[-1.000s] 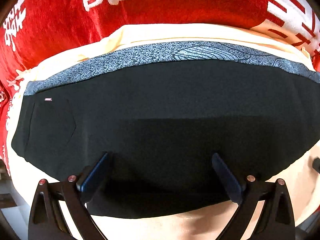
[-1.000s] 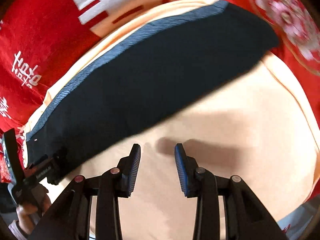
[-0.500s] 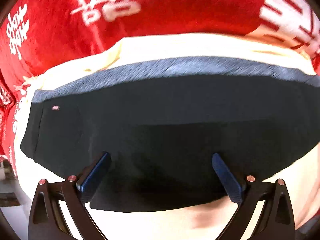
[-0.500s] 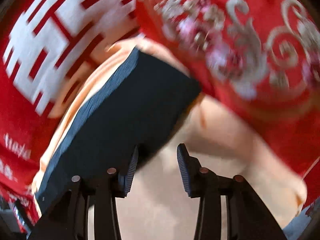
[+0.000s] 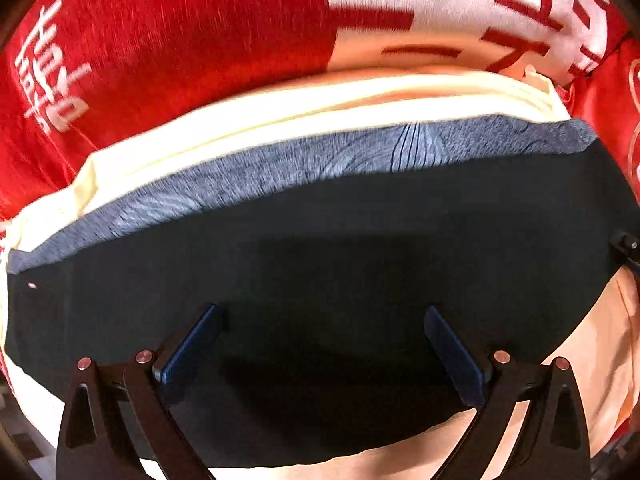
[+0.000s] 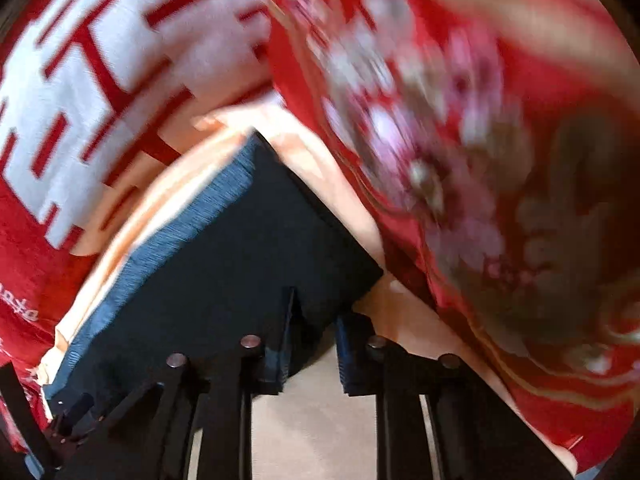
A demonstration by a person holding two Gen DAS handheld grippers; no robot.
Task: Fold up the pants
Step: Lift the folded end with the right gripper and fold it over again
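Dark pants (image 5: 320,240) with a grey patterned waistband (image 5: 280,164) lie flat on a cream cloth (image 5: 280,104). My left gripper (image 5: 320,312) hovers over the middle of the pants, pointing steeply down, jaws wide apart with nothing gripped. In the right wrist view, the pants (image 6: 240,272) end in a corner just ahead of my right gripper (image 6: 314,312). Its jaws are closing, and the near edge of the dark fabric lies between the pads with a gap still showing. The waistband (image 6: 192,220) runs along the far left side.
Red bedding (image 5: 180,40) with white characters surrounds the cream cloth on the far side. A red embroidered cover (image 6: 520,240) lies right of the pants' corner. Part of the other gripper (image 5: 626,244) shows at the right edge of the left wrist view.
The right gripper moved from over bare cream cloth to the pants' end corner, and its jaws narrowed. The left gripper slid sideways along the pants, staying wide.
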